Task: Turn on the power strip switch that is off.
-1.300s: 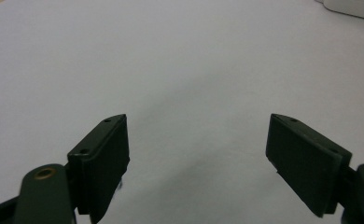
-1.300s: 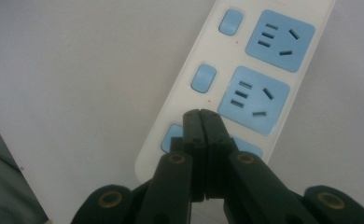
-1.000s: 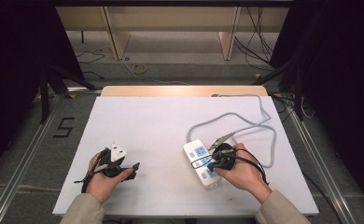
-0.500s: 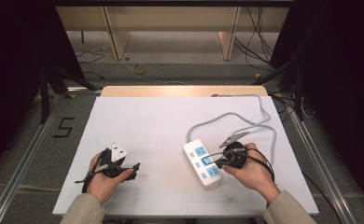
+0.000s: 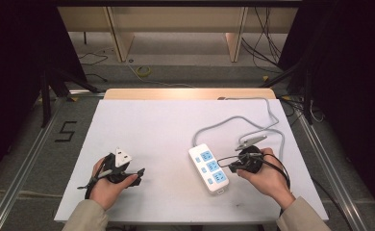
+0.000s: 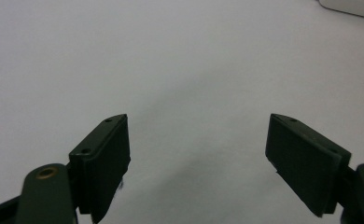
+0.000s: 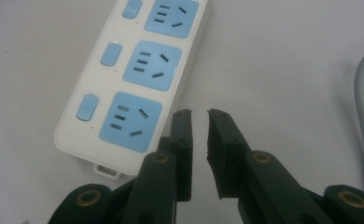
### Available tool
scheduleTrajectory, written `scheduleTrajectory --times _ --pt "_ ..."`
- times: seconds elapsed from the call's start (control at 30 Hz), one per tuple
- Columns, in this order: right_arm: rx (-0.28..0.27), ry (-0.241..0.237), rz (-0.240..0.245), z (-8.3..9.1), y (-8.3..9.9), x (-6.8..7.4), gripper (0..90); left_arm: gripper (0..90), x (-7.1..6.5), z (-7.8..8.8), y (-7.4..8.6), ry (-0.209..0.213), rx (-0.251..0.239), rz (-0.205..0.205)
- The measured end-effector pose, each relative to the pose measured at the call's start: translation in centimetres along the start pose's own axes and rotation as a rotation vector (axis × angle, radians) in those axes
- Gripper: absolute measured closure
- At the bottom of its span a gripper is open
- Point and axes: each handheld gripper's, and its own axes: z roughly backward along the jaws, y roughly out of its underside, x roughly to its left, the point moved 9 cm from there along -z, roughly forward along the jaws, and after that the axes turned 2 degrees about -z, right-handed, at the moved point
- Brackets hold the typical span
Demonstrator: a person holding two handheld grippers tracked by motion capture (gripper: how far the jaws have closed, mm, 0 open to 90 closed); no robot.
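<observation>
White matte sheeting covers the rectangular table [image 5: 166, 144], which stands on a grey floor with a black numeral 5 [image 5: 66, 131] taped beside its left edge and pale wooden furniture legs beyond the far end. On the right half of the table lies a white plastic power strip with three blue sockets and three blue switches [image 5: 208, 168], set at a slant, its grey round cable [image 5: 233, 120] looping away toward the far right corner. The right gripper [image 7: 199, 140] is held in the person's right hand [image 5: 267, 175] just beside the strip's right side; in the right gripper view its two black jaws stand a narrow slit apart over the bare sheeting next to the nearest socket, having just been opening, with nothing between them and the strip untouched. Well apart on the left half, the left hand [image 5: 109, 185] holds the left gripper [image 6: 196, 154] low over the table, with a grey three-cornered plate on its top; in the left gripper view its jaws gape wide, nothing but plain white surface between them, and a corner of the power strip shows at the far upper right edge.
</observation>
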Motion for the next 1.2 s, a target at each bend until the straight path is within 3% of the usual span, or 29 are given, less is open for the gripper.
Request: scheduleTrajectory --times 0.53,1.2 --pt "-0.033 0.017 -0.057 0.5 1.2 -1.8 72.3 21.9 0.0 0.0 0.1 -0.001 0.0 0.001" --pt "-0.064 0.016 -0.09 0.6 1.8 -2.6 63.2 21.7 0.2 -0.1 0.2 -0.003 0.005 0.0"
